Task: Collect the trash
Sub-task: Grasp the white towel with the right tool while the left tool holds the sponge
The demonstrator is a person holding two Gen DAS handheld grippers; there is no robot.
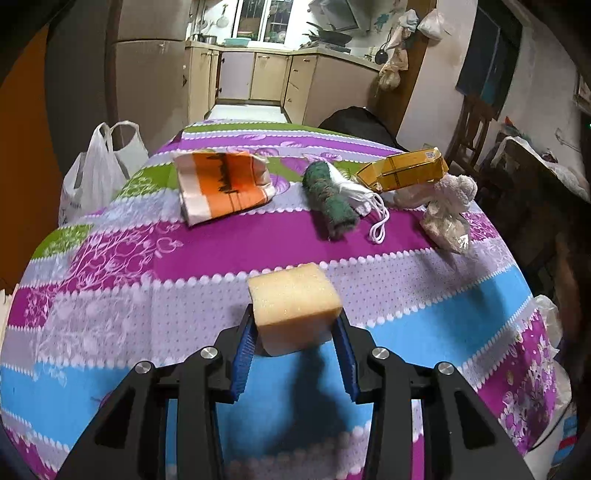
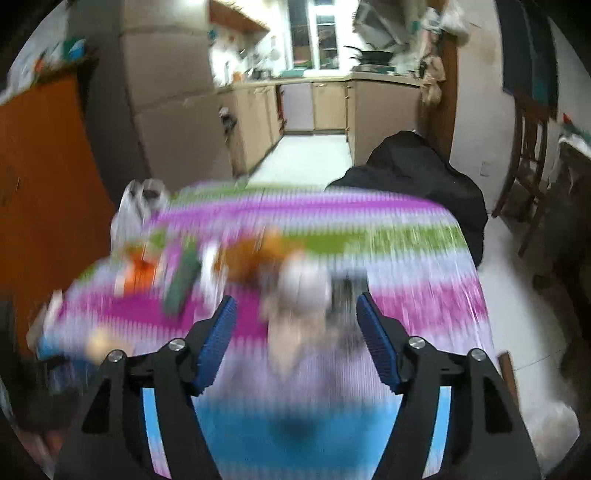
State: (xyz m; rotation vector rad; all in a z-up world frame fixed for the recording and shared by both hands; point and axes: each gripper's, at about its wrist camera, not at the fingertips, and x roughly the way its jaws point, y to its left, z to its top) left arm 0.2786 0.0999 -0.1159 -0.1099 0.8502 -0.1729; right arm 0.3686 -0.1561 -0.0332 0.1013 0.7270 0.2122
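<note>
Left view staying sharp, bright window (image 1: 264,20) glaring at twelve o'clock, right view smearing the tablecloth (image 2: 388,258) with motion blur, fisheye corners darkening and bending in both.

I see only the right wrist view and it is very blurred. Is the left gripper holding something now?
Observer: Yes. The left gripper is shut on a yellow sponge, lifted above the tablecloth.
Operator: Which trash is still on the table?
Observer: An orange and white bag, a green scouring pad, a white mask, a yellow carton and a crumpled clear wrapper.
Operator: Where can the trash go?
Observer: A white plastic bag stands past the table's left edge, its handles up.
</note>
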